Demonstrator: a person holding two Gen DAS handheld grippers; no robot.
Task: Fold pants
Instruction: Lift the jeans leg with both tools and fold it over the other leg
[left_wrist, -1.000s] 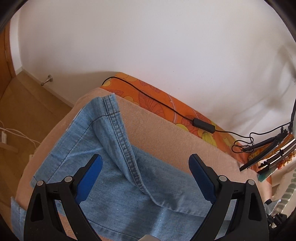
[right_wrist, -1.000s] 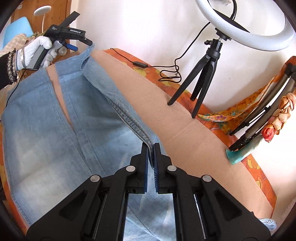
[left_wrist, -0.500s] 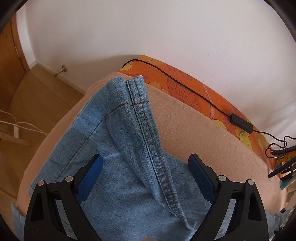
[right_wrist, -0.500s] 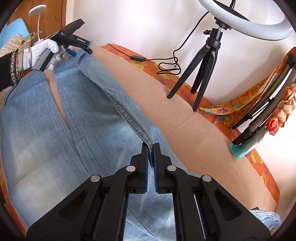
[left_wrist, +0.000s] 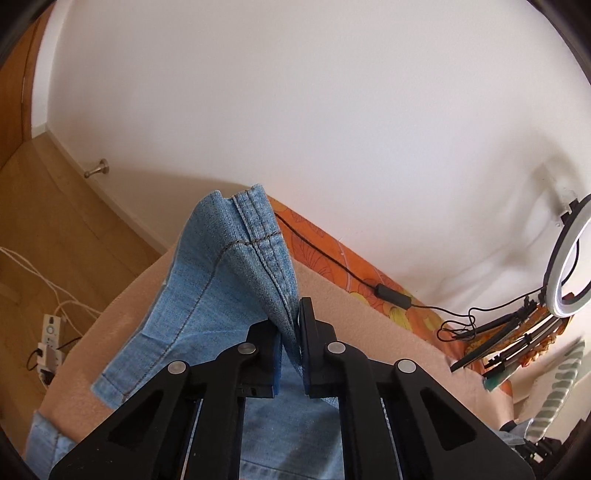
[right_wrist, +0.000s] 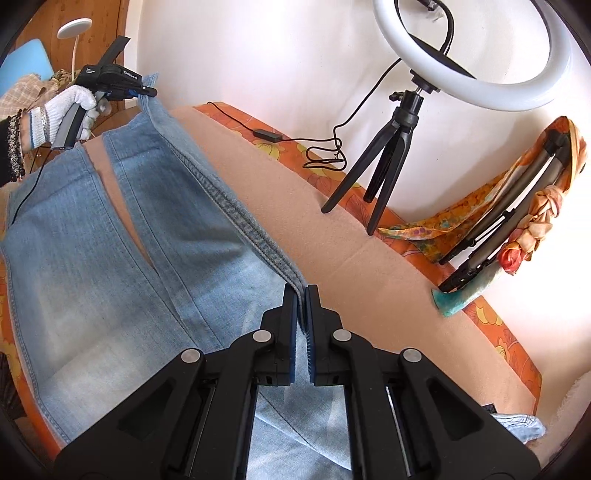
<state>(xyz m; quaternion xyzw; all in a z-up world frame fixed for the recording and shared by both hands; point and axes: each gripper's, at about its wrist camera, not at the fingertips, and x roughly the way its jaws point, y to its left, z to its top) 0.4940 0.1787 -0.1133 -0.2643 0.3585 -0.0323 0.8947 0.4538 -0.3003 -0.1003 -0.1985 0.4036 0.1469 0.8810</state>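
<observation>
1. The left hand-held gripper (left_wrist: 291, 332) is now gripping the light blue denim pants (right_wrist: 110, 236) at the hem end of the outer seam; its jaws have just been closing from wide open, and the stitched edge (left_wrist: 273, 266) is now pinched between the blue pads and is rising out of them as a peak.
2. The right hand-held gripper (right_wrist: 301, 314) is clenching the same thick outer seam further along the leg, as it was a second ago, with the denim edge running up out of its pads.
3. Seen from the right wrist, the person's white-gloved hand (right_wrist: 70, 107) is holding the left tool at the far corner of the leg, and the seam between the two grips is lifting clear of the peach-coloured blanket (right_wrist: 332, 236) instead of lying flat as it did a moment earlier.
4. The rest of the pants is lying spread on the blanket, the two legs parted by a narrow gap where the blanket is showing.
5. Judging from this, the grasping step is finished and both ends of one long edge are being held, so the leg looks ready to be carried over onto the other leg.
6. Beyond the blanket, a black tripod with a white ring light (right_wrist: 476, 66) is standing on the orange floral cloth (right_wrist: 325, 173) by the white wall.
</observation>
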